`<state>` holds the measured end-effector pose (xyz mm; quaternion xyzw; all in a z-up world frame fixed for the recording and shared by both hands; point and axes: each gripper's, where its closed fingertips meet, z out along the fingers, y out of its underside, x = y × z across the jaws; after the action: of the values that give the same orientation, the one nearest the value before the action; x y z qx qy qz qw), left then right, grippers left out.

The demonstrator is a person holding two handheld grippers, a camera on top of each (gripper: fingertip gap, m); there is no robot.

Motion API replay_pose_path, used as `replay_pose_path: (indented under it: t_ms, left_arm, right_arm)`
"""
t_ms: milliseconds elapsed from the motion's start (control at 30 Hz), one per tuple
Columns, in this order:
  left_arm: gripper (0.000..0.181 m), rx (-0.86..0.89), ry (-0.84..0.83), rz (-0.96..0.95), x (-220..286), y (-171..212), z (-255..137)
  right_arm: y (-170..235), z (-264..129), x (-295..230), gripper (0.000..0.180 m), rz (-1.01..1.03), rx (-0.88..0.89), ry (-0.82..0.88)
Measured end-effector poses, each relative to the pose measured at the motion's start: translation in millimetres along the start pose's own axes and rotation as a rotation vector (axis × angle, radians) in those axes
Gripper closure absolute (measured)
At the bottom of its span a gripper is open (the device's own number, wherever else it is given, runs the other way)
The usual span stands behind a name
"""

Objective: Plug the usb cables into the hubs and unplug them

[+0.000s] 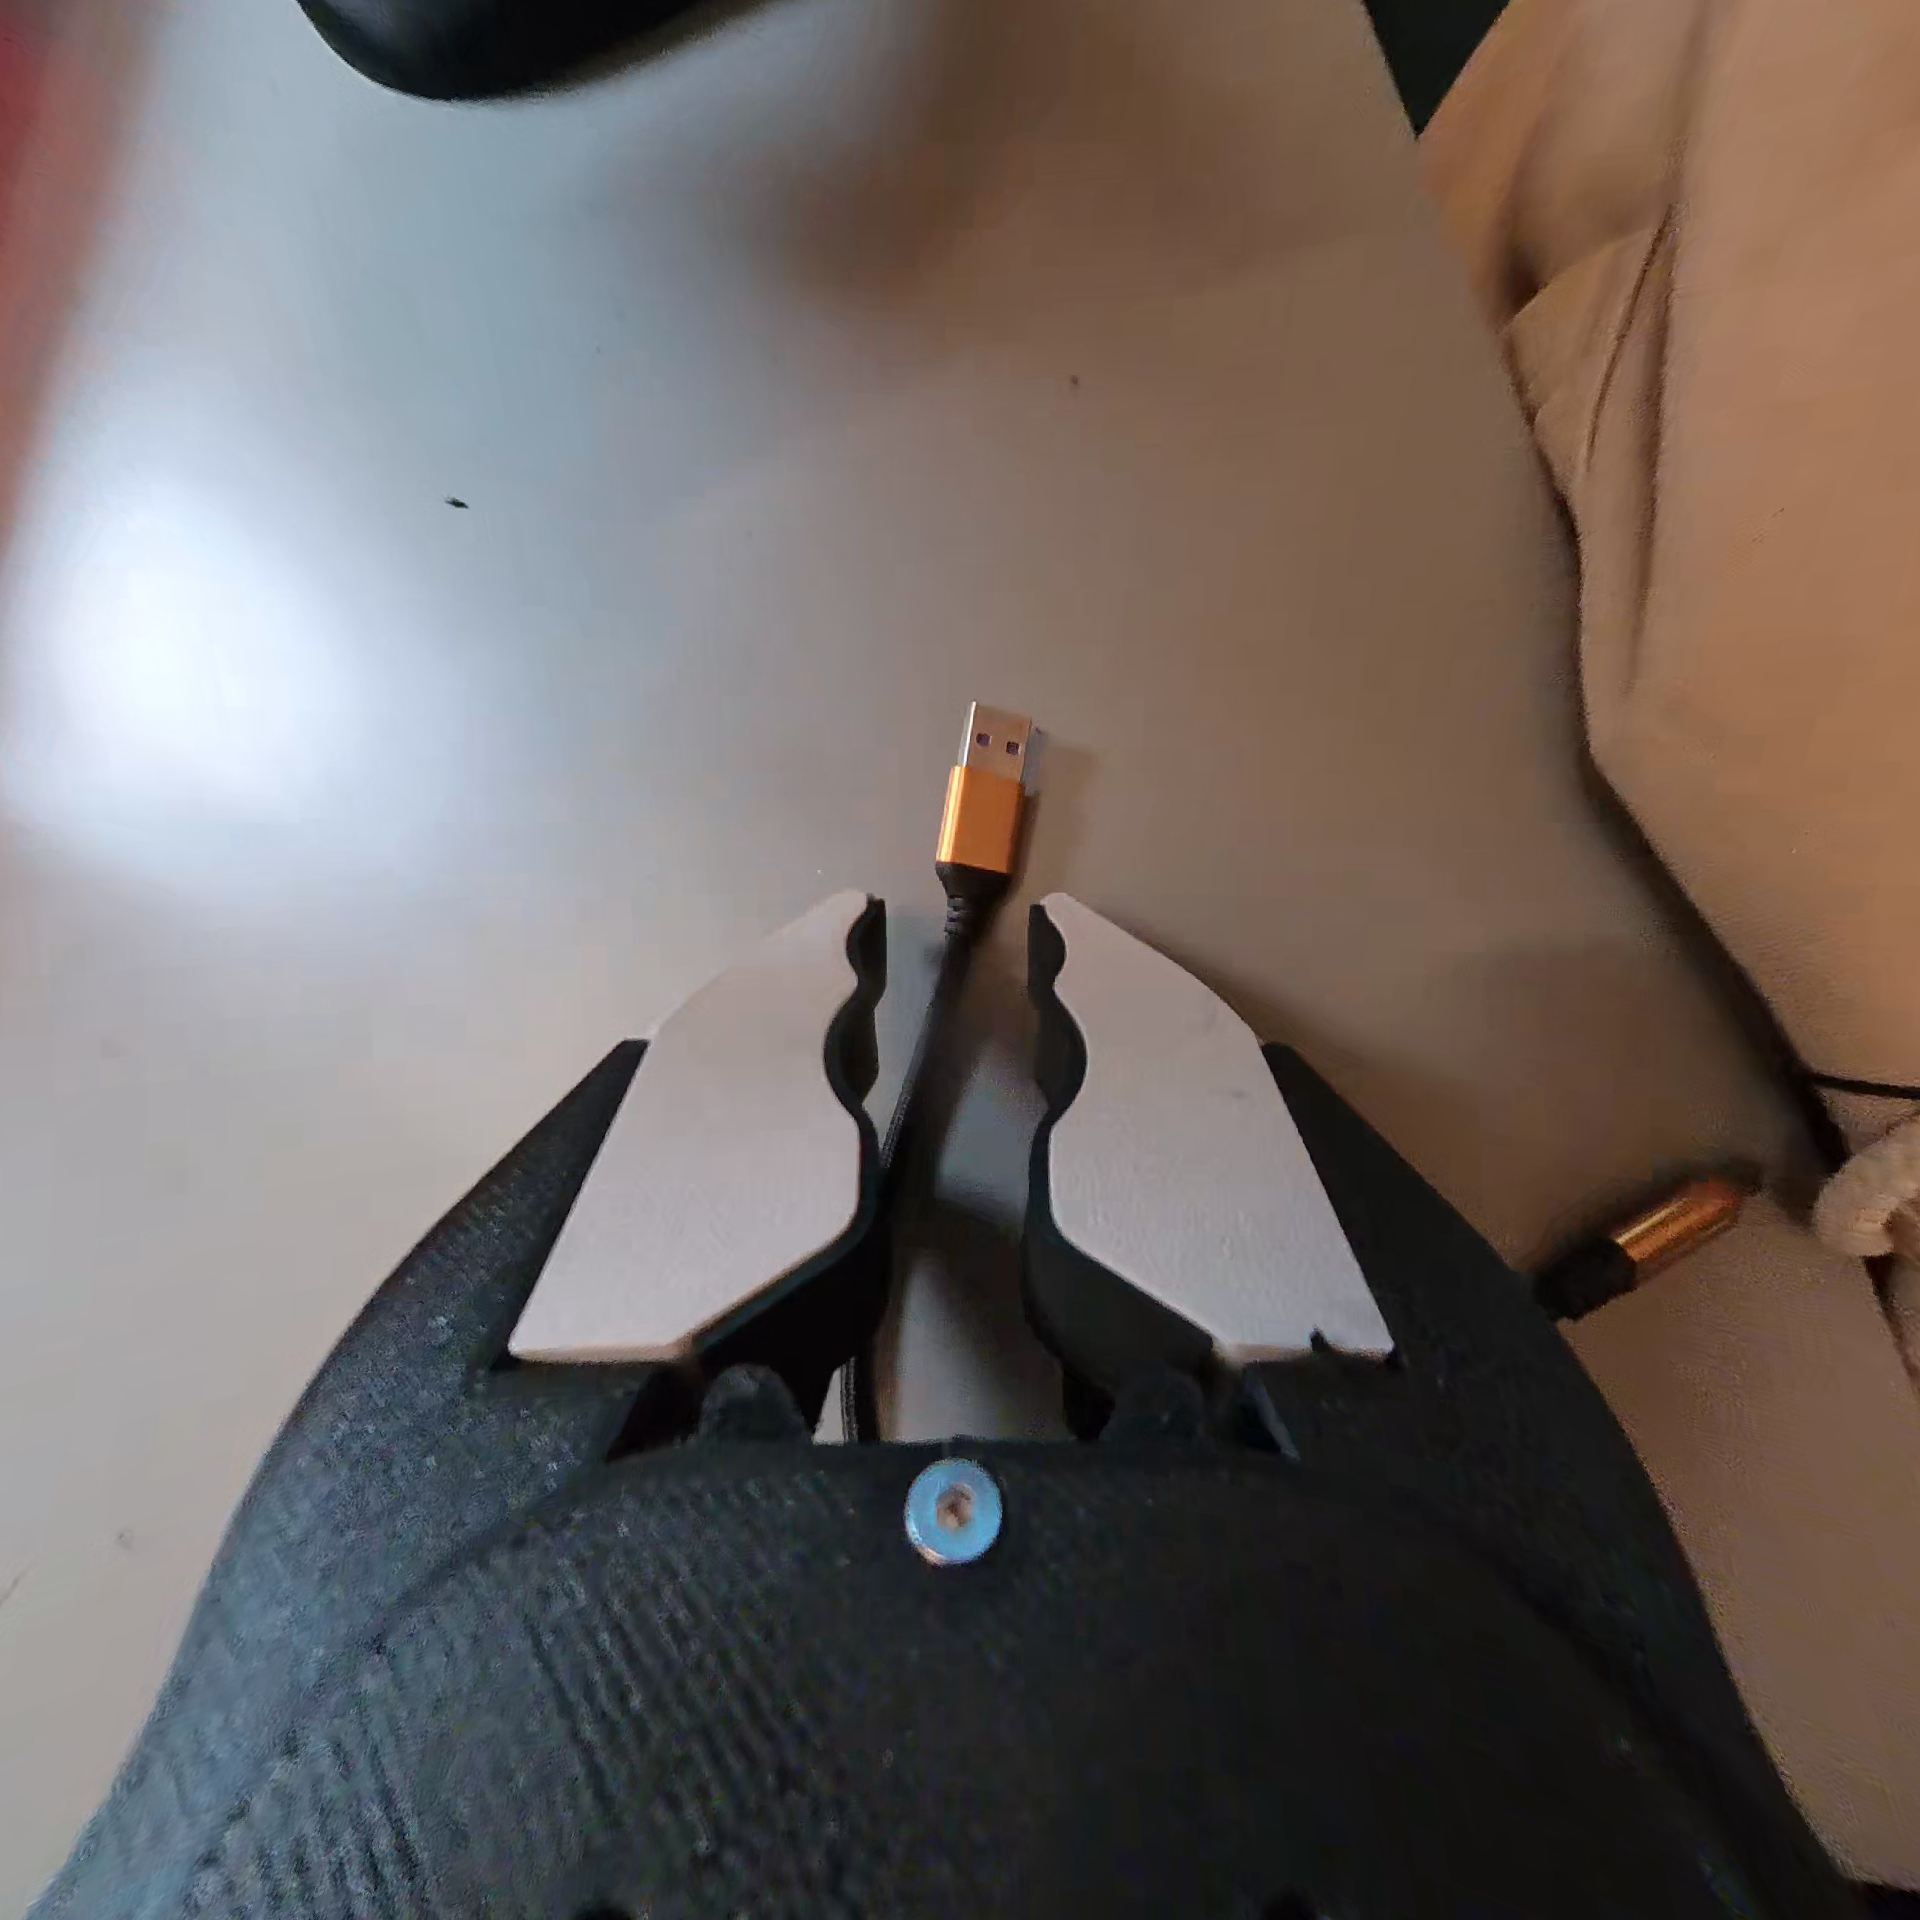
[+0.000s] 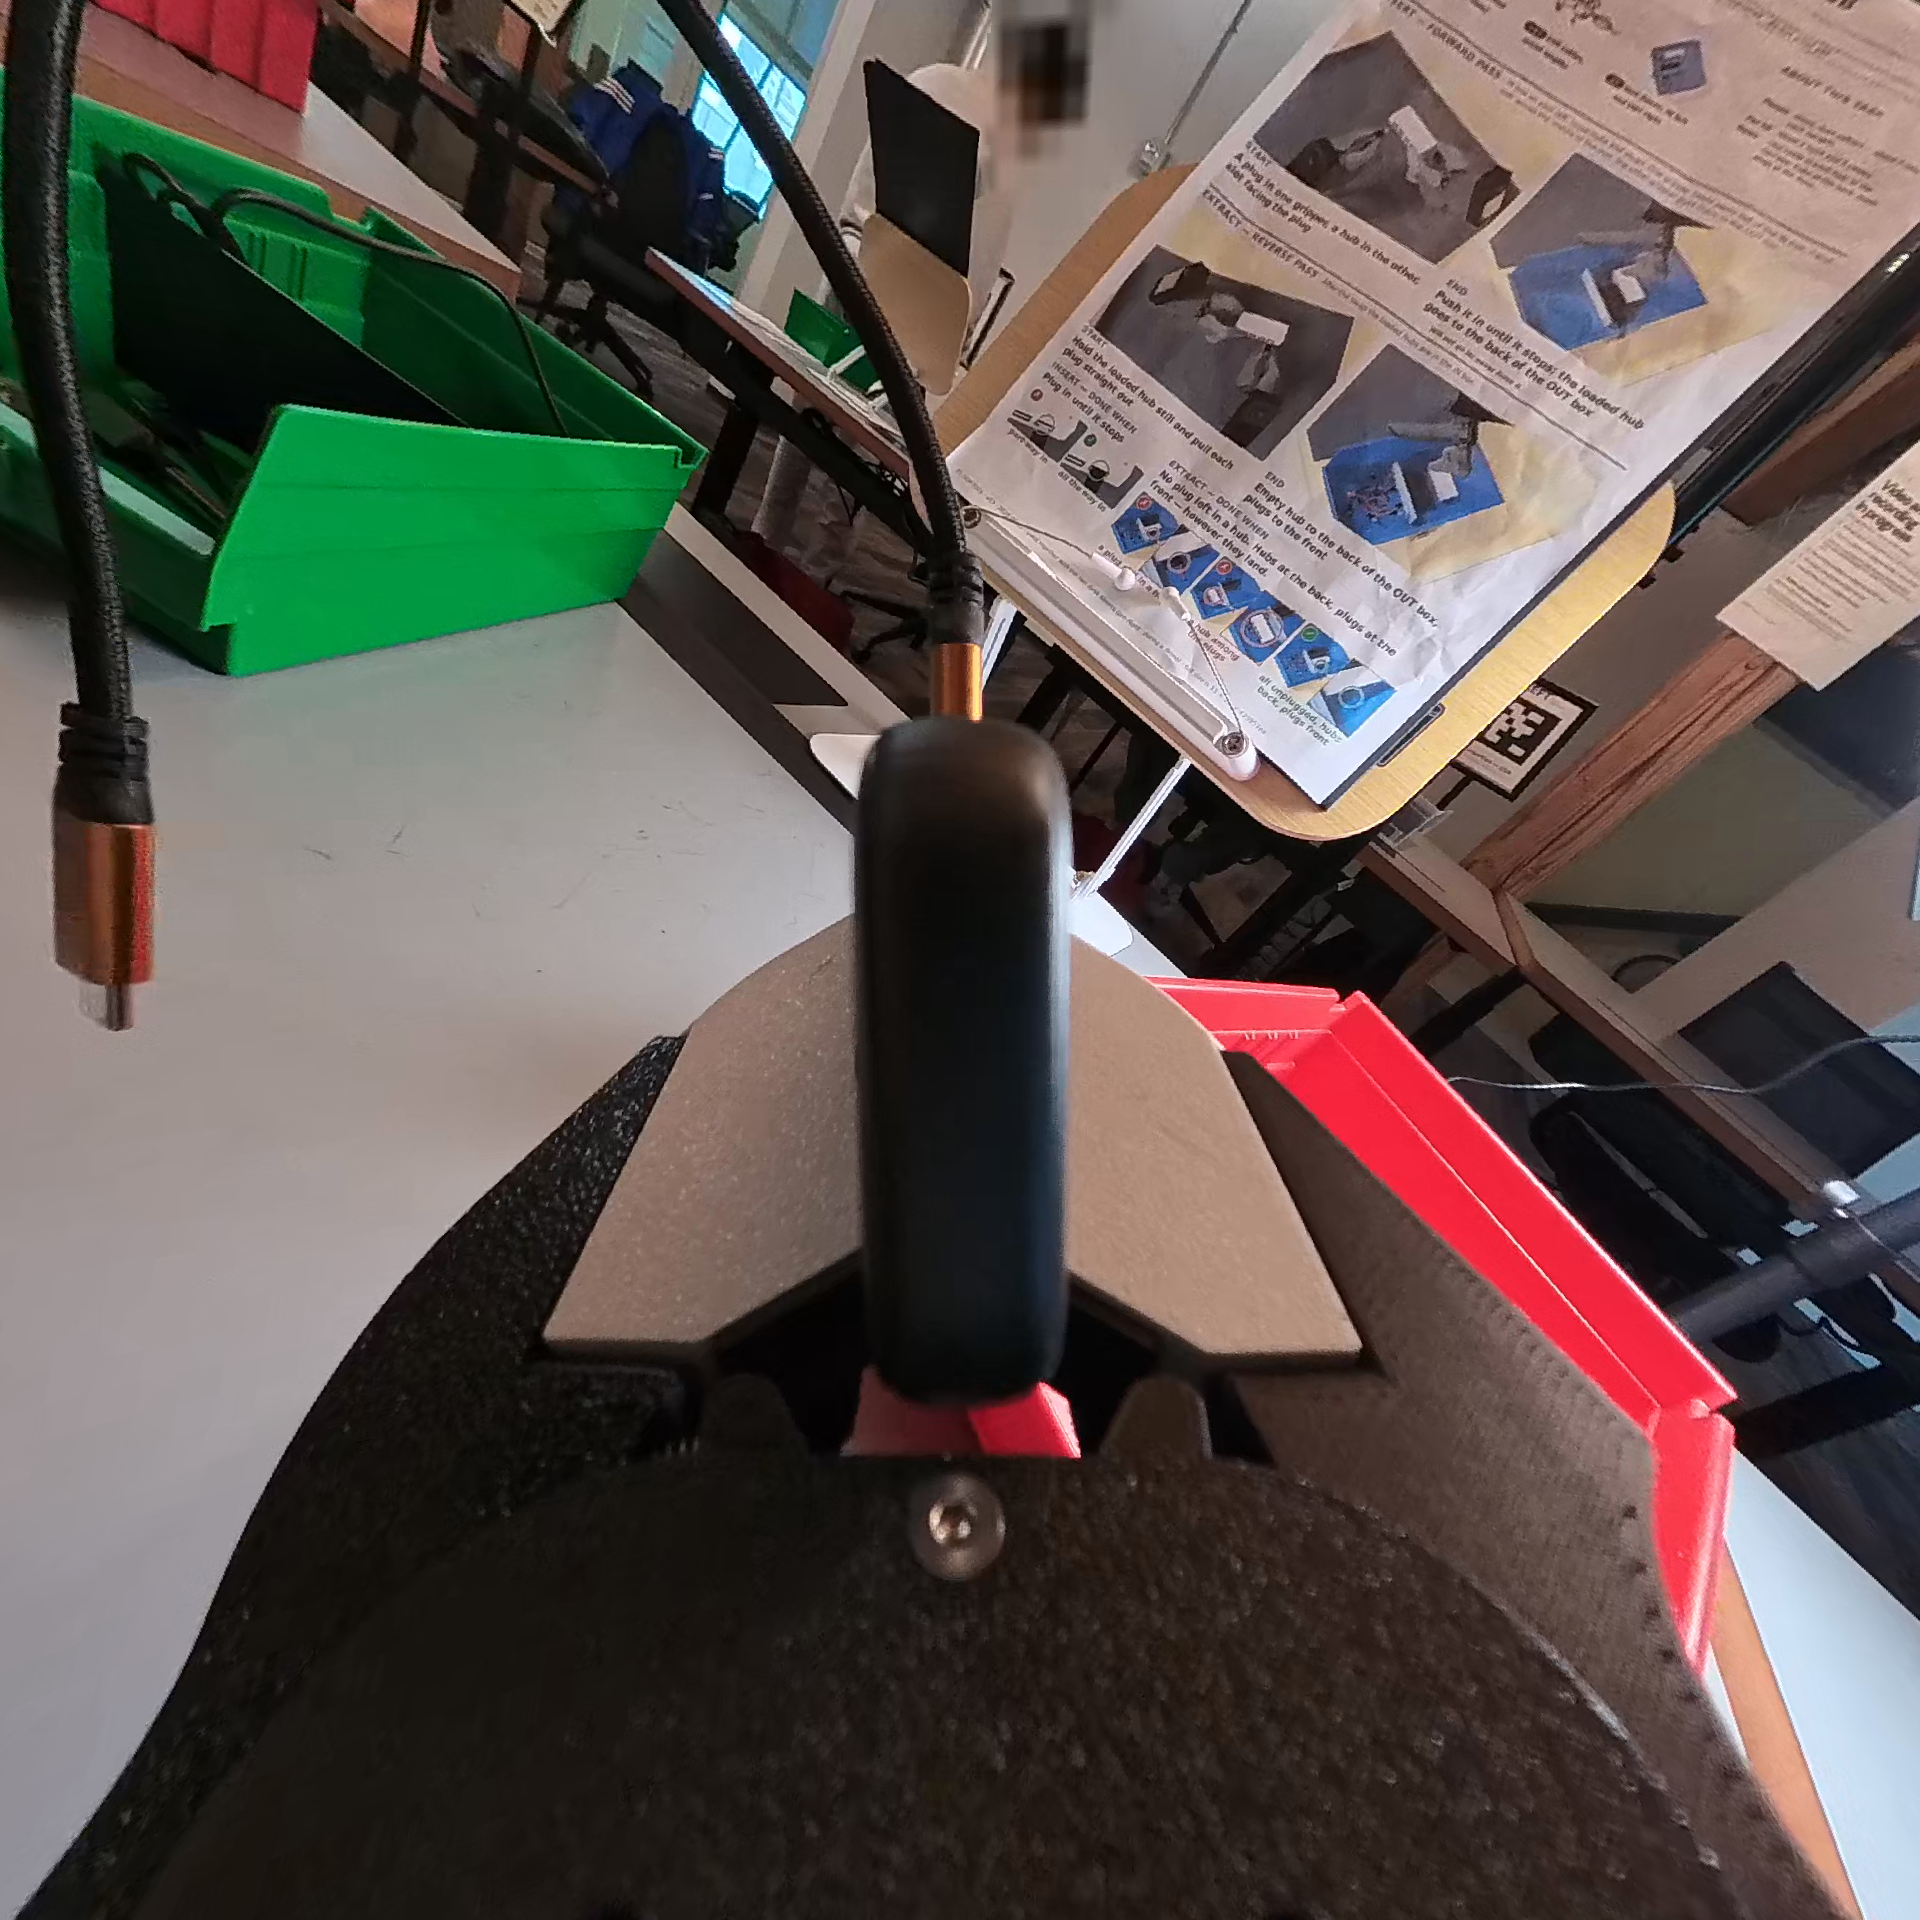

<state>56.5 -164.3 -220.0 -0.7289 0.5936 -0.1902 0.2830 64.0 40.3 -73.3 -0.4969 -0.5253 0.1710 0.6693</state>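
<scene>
1. Plug [image 1: 987, 784] lies unplugged on worktop [image 1: 520, 623], cable between the released fingers of left tool [image 1: 956, 914].
2. Right tool [image 2: 961, 935] grasps hub [image 2: 961, 1039]; one plug [image 2: 956, 681] seated at its far end.
3. Step judged: unplugging. Next: withdraw left, pull the remaining plug straight.

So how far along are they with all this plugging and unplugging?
Partway. One orange plug sits in the black hub that the right claw is clamped on. A loose orange USB plug lies on the table ahead of the open left claw, its cable between the fingers, not gripped. Another plug dangles unplugged.
</scene>
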Motion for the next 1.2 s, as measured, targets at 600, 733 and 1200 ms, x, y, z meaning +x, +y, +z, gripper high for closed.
replay_pose_path:
  t_ms: [600, 733, 1200]
  left_arm:
    - [0.173, 0.341, -0.052, -0.362, -40, -22, -57]
    - [0.173, 0.55, -0.047, -0.479, -48, -43, -120]
    - [0.173, 0.148, 0.024, -0.667, -77, -47, -84]
  right_arm:
    - [2, 0, 1, 0.165, -0.065, -0.004, 0.008]
    - [5, 2, -4, 0.166, -0.239, -0.013, 0.032]
    - [8, 6, -70, 0.167, -0.834, 0.037, -0.028]
